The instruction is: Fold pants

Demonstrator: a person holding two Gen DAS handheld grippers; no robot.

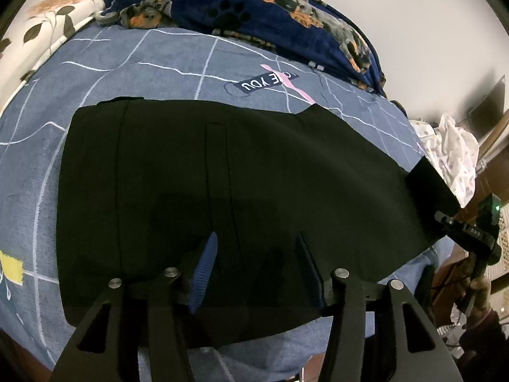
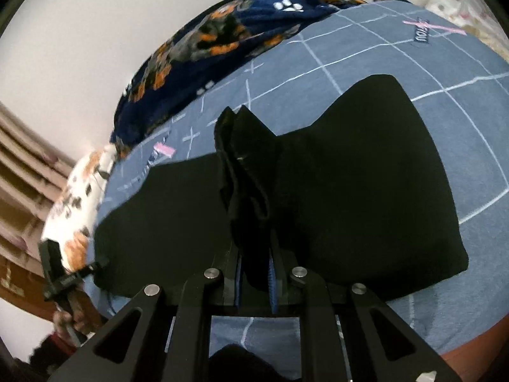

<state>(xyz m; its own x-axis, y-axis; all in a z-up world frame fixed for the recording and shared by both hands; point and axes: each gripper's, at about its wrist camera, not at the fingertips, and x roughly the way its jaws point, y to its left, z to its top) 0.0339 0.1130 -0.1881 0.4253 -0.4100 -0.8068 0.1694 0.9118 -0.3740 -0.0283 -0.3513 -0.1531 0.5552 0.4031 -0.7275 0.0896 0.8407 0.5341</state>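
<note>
Black pants (image 1: 222,175) lie spread on a blue bed sheet (image 1: 143,60) with white grid lines. My left gripper (image 1: 257,254) hovers over their near edge, open, its blue pads (image 1: 205,270) apart with nothing pinched between them. At the right edge of the left wrist view, the right gripper (image 1: 461,222) lifts a leg end (image 1: 429,184) off the bed. In the right wrist view the right gripper (image 2: 256,267) is shut on a bunched fold of the pants (image 2: 248,165), which stands up between its fingers. The rest of the pants (image 2: 366,175) lies flat beyond it. The left gripper (image 2: 63,273) shows at the left edge there, in a person's hand.
A dark blue fleece blanket (image 1: 254,9) with dog and paw prints is heaped along the bed's far side by the wall. A white floral cloth (image 1: 47,22) lies at the far left corner. Crumpled white fabric (image 1: 451,152) sits off the bed's right end. Wooden furniture (image 2: 19,165) stands nearby.
</note>
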